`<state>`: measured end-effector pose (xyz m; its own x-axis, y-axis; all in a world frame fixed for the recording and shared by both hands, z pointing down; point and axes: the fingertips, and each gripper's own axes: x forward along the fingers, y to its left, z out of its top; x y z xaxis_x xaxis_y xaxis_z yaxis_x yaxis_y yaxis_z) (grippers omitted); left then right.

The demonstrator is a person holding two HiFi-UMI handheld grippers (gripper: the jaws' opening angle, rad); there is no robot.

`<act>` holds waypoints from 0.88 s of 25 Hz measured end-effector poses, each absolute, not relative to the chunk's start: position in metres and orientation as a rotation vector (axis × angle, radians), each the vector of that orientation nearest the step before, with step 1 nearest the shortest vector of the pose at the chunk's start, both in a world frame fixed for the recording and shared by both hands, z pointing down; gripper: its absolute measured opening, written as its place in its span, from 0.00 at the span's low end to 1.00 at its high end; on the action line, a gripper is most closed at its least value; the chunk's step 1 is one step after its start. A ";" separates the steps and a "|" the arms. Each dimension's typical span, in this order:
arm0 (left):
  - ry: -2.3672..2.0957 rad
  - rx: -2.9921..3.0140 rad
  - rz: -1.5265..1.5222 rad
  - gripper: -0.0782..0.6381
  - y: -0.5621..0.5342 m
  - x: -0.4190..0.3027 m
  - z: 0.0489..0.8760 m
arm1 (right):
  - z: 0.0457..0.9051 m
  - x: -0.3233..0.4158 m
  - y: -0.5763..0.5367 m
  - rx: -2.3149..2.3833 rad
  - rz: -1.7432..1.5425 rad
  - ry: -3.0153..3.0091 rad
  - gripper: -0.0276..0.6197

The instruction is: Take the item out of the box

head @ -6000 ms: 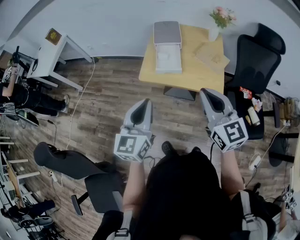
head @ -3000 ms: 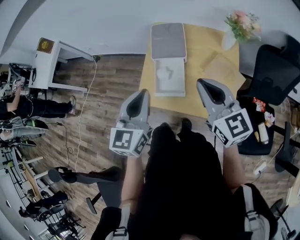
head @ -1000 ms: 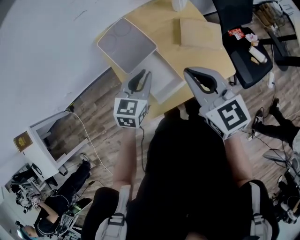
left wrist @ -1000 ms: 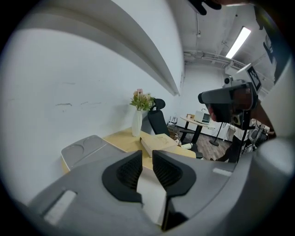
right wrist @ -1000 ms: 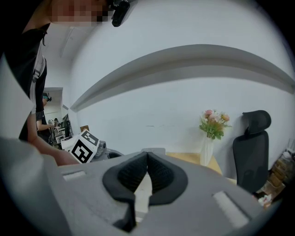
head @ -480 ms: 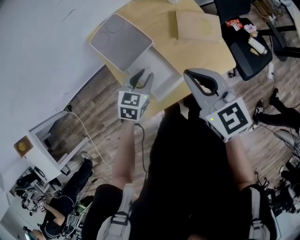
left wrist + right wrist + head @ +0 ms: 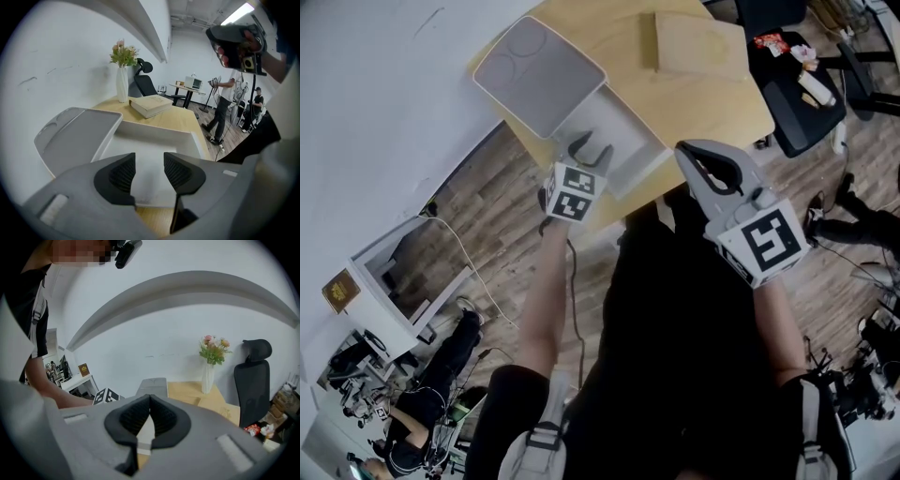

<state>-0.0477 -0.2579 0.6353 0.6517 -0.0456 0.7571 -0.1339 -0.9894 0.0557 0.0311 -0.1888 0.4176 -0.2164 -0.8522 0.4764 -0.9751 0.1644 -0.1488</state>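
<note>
Over the near edge of the open box (image 7: 649,148) is where my left gripper (image 7: 592,150) now sits. A second ago it was higher and short of the rim; it has since dropped and tipped nose-down toward the white tray. Its fingers (image 7: 123,176) have just been opening, from nearly closed to wide apart, and nothing is between them, only the bare floor of the box (image 7: 159,129) beyond.

The lid (image 7: 539,66) lies folded back at 10 o'clock of the tray, flat on the tabletop (image 7: 628,37), so the way in is clear. The item should still be inside the box. From here I cannot pick it out: the interior reads as plain white in both the head view and the left gripper view.

My right gripper (image 7: 703,159) hangs at 3 o'clock of the left one, by the tabletop's near edge. Its fingers are pressed together on nothing, as the right gripper view (image 7: 150,413) shows. The book (image 7: 698,42) lies at 1 o'clock, well clear.

I judge the reach is nearly done and the grasp comes next, by the left side alone. I need to find the item before closing.
</note>
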 end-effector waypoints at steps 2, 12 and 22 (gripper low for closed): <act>-0.121 2.761 1.331 0.39 -0.258 -0.048 0.646 | 0.420 0.031 -0.189 1.755 0.628 -2.160 0.05; -0.010 2.810 1.526 0.41 -0.254 -0.048 0.668 | 0.428 0.031 -0.184 1.762 0.652 -2.139 0.05; 0.057 2.817 1.686 0.41 -0.253 -0.049 0.681 | 0.427 0.033 -0.183 1.784 0.661 -2.128 0.05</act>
